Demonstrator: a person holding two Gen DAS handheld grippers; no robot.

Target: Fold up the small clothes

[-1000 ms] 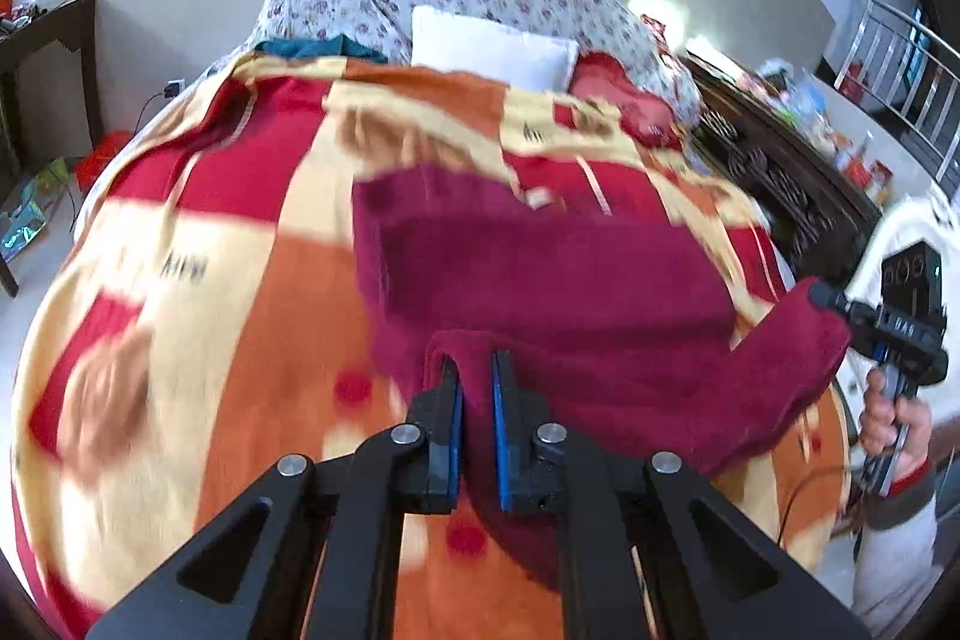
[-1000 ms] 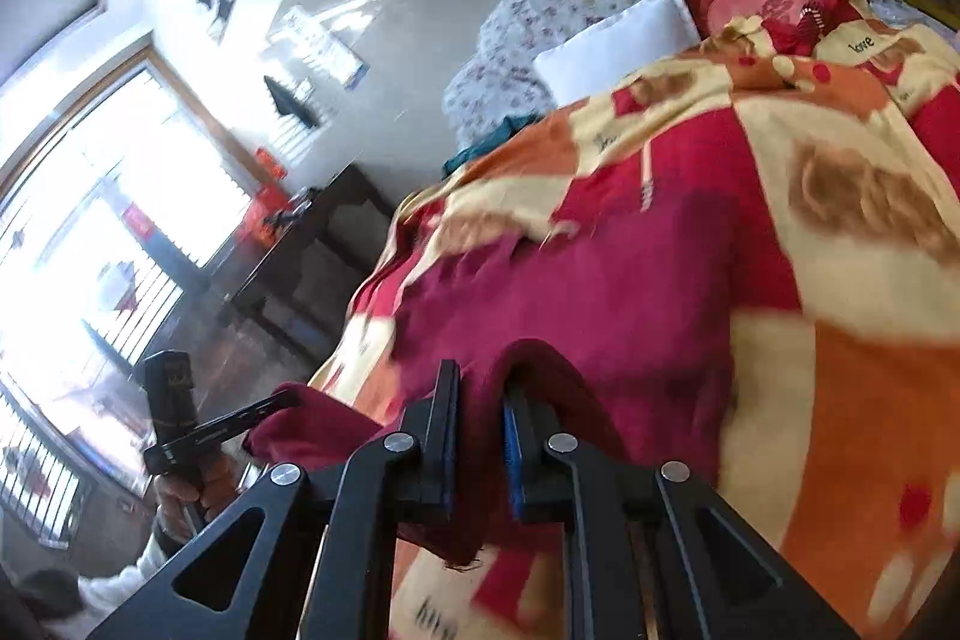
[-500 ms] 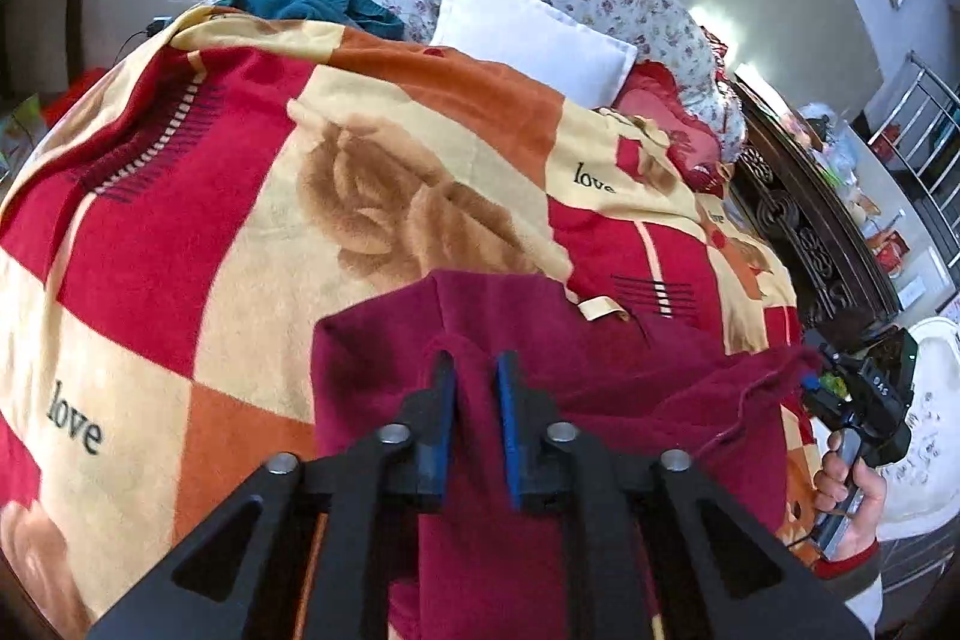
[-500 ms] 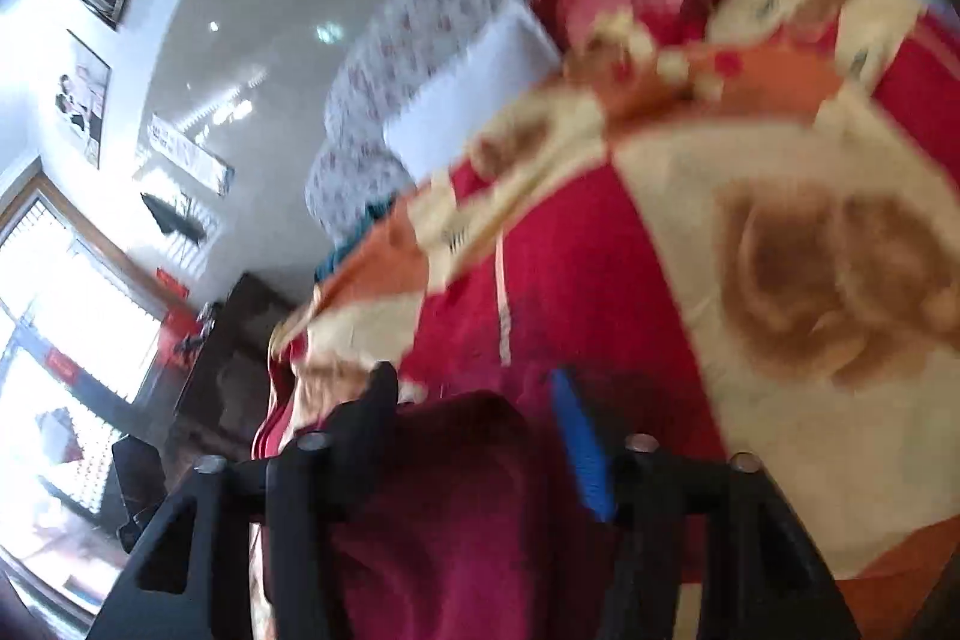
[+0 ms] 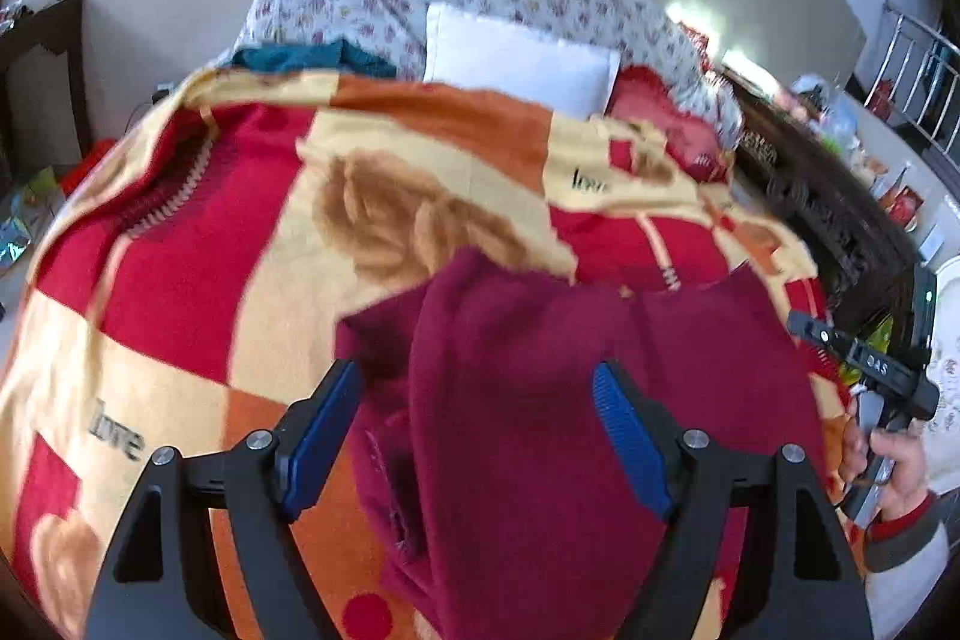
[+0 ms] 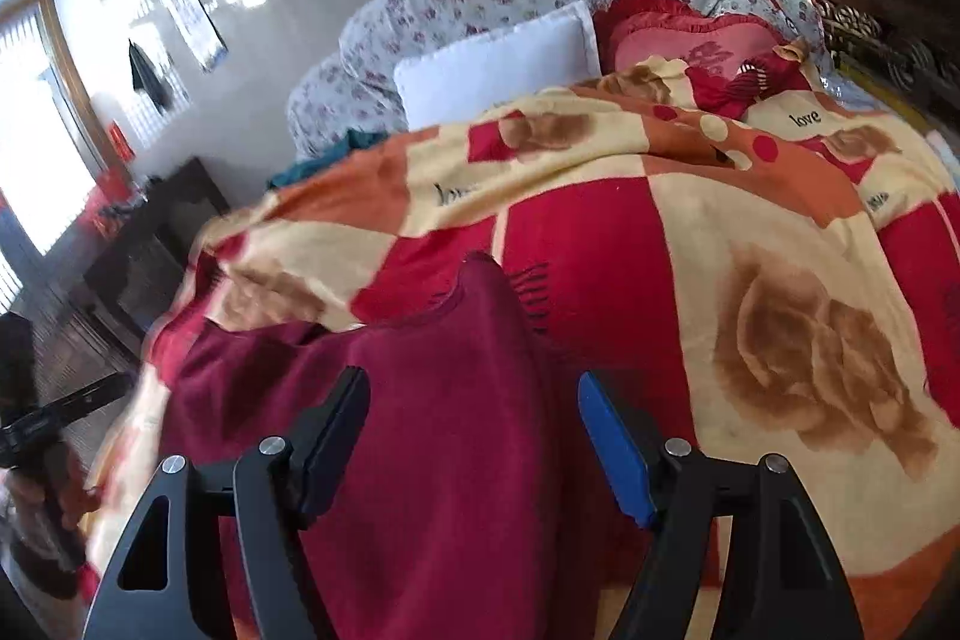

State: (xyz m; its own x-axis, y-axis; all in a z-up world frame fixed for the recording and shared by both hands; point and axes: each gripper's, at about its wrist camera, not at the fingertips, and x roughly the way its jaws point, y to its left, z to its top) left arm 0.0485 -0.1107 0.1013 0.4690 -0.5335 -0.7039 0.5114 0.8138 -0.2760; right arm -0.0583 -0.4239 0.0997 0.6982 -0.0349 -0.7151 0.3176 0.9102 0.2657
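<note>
- The left gripper (image 5: 477,430) has just been opening; its jaws stand wide with the maroon garment (image 5: 570,400) lying loose between them, held by neither pad. If it withdraws low, a finger could snag the fold.
- The garment lies folded over on the near part of the patterned blanket (image 5: 210,250); the plush surface may let the layer creep open.
- The right gripper (image 6: 474,442) has likewise just been opening, gripping nothing; same dragging risk.

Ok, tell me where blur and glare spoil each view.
Left wrist view: the blanket smears at the left edge; glare patch on the wall beyond the white pillow. Right wrist view: the window at left is blown out; the maroon garment stays fairly sharp.
</note>
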